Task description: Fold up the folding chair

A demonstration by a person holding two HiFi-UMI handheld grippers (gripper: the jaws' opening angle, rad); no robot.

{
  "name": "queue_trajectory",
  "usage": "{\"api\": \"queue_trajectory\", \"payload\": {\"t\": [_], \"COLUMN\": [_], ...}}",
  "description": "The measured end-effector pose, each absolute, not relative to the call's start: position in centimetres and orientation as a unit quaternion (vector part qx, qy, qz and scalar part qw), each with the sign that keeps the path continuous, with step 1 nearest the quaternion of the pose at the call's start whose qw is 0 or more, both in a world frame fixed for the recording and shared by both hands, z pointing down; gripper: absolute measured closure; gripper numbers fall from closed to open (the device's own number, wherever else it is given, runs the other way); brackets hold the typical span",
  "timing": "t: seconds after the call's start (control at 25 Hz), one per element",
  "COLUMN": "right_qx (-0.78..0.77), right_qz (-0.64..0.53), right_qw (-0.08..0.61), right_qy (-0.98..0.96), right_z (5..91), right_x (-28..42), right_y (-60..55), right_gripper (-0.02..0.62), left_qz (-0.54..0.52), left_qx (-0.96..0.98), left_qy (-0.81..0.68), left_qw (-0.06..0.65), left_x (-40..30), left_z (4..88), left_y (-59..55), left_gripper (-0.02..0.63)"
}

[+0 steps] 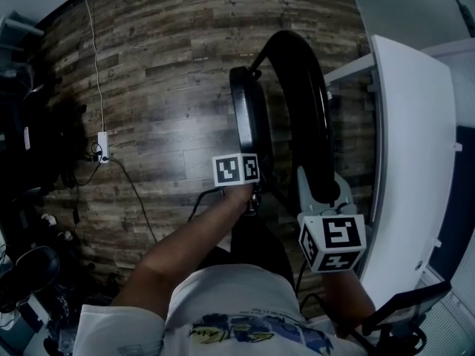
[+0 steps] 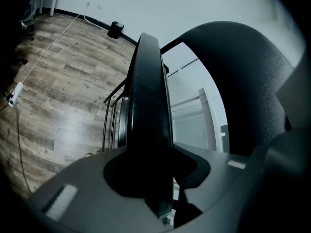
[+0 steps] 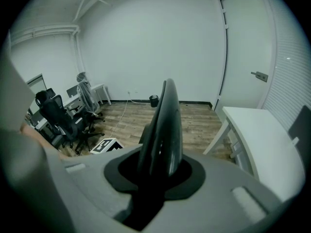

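Note:
The black folding chair stands on the wooden floor in front of me, its two panels close together and nearly upright. In the head view the seat panel (image 1: 249, 113) is on the left and the curved backrest (image 1: 300, 95) on the right. My left gripper (image 1: 254, 199) is shut on the seat's near edge; in the left gripper view the seat (image 2: 148, 96) runs up from between the jaws of the left gripper (image 2: 155, 178), with the backrest (image 2: 243, 81) beside it. My right gripper (image 1: 320, 191) is shut on the backrest (image 3: 165, 130), whose rim sits in the right gripper (image 3: 158, 174).
A white table (image 1: 408, 162) stands close on the right of the chair. A power strip (image 1: 103, 145) with cables lies on the floor to the left. Black office chairs (image 3: 60, 115) crowd the far left, and a small black bin (image 3: 153, 100) stands by the back wall.

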State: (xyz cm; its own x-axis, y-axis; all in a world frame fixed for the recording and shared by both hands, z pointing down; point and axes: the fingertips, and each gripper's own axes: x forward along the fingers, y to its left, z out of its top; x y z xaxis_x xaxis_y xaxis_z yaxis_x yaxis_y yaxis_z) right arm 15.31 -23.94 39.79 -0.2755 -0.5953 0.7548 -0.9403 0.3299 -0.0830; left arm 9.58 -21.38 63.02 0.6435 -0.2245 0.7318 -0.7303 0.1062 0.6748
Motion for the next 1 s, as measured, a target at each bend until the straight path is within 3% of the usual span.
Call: {"api": "queue_trajectory", "payload": {"t": [1.0], "right_qx": [0.517], "right_qz": [0.240], "right_qw": [0.338], "right_qy": [-0.749], "right_z": [39.7], "right_x": [13.9], "right_y": [-23.5], "right_gripper": [0.509], "left_qz": [0.254], "left_qx": [0.627], "left_qy": [-0.393], "left_qw": [0.623], "left_x": [12.6], "left_z": [63.2], "left_y": [-22.2], "left_gripper": [0.480]}}
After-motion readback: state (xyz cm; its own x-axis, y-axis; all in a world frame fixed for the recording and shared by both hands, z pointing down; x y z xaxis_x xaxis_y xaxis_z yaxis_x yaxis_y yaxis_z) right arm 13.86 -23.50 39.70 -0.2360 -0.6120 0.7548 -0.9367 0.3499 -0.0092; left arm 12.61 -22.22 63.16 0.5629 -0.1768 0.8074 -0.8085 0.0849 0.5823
